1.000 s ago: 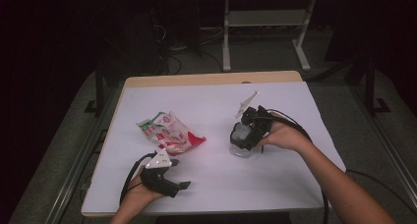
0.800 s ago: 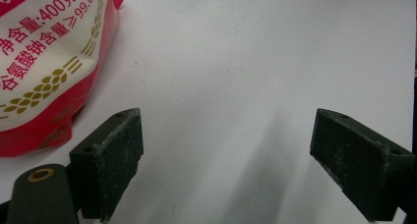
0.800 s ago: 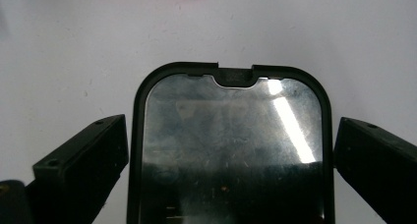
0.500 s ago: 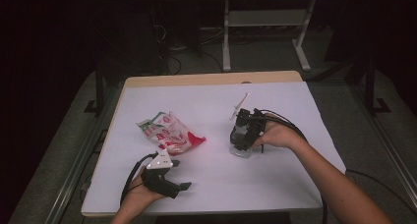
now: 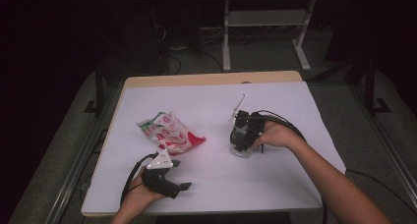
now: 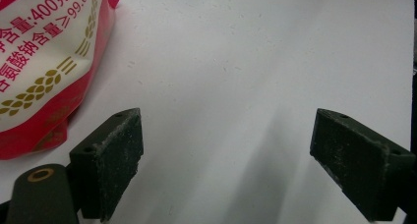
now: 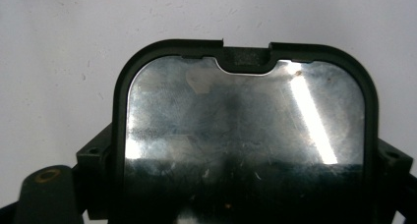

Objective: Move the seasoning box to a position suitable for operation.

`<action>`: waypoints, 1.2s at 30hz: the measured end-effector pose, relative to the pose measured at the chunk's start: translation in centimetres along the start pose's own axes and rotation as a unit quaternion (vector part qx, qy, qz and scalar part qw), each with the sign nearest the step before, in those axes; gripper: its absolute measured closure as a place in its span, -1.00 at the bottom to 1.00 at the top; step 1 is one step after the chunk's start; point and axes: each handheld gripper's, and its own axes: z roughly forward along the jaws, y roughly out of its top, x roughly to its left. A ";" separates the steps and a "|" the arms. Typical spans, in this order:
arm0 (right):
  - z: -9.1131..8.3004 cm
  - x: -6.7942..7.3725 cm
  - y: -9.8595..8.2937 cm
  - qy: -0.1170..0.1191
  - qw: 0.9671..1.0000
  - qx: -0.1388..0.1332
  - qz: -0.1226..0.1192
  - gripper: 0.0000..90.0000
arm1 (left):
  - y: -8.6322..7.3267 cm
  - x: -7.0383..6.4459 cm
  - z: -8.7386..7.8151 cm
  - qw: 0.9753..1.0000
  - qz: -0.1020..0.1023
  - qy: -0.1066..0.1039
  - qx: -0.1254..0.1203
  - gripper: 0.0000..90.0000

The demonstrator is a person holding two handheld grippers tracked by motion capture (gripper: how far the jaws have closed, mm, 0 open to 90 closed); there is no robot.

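A crumpled red and white bag (image 5: pixel 167 133) with printed text lies on the white table (image 5: pixel 206 94), left of centre. Its red edge (image 6: pixel 44 62) sits just left of my left gripper (image 6: pixel 226 130). That gripper (image 5: pixel 179 176) rests near the front edge, open, with bare table between its jaws. My right gripper (image 5: pixel 241 139) is right of centre, shut on a small clear container (image 5: pixel 242 151) standing on the table. The container's black-rimmed, shiny lid (image 7: pixel 246 121) sits between the two jaws, pressed from both sides.
Beyond the table's far wooden edge (image 5: pixel 211 79) stands a grey metal frame (image 5: pixel 265 22), with cables (image 5: pixel 172 57) on the floor. Metal rails (image 5: pixel 74 170) run along the left side. Cables trail from both grippers over the table.
The right gripper has shifted slightly left and tipped, its plate now standing more upright over the container. The left gripper and the bag have stayed put.
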 end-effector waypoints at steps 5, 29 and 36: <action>0.0 0.1 0.0 -0.002 1.000 0.001 -0.001 -0.67 | 0.0 0.0 0.1 1.000 0.001 0.000 0.001 -0.73; -1.6 1.3 -0.4 0.004 1.000 -0.010 -0.007 -0.66 | 0.0 -0.1 0.1 1.000 0.003 -0.002 0.004 -0.73; -2.4 3.1 -0.7 0.005 1.000 -0.011 -0.025 -0.67 | 0.1 -0.1 0.1 1.000 0.009 -0.002 0.005 -0.73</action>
